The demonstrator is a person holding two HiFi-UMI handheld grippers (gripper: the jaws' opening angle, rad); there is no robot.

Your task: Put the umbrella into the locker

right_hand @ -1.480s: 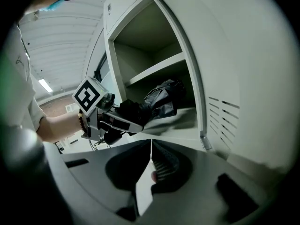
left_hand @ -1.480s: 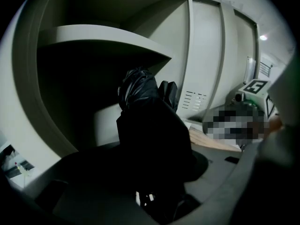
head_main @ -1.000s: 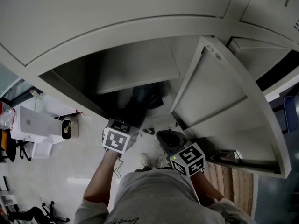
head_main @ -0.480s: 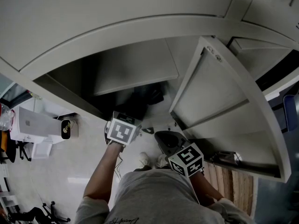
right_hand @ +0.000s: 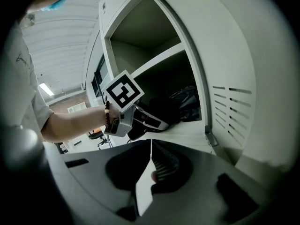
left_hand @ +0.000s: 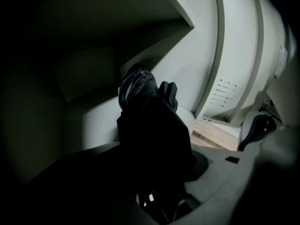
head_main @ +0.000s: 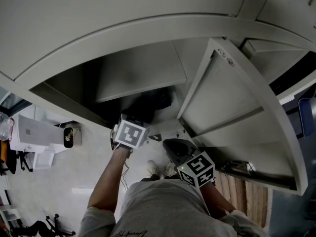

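My left gripper (right_hand: 152,121) is clamped on the folded black umbrella (left_hand: 145,107), tip inside the locker (head_main: 148,78). Right gripper (right_hand: 151,149) fingers pressed together, empty. Risk: released near the lip, it may slide out.

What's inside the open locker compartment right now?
A black umbrella, its far end resting inside while the left gripper holds the near end. The back of the compartment is too dark to see into.
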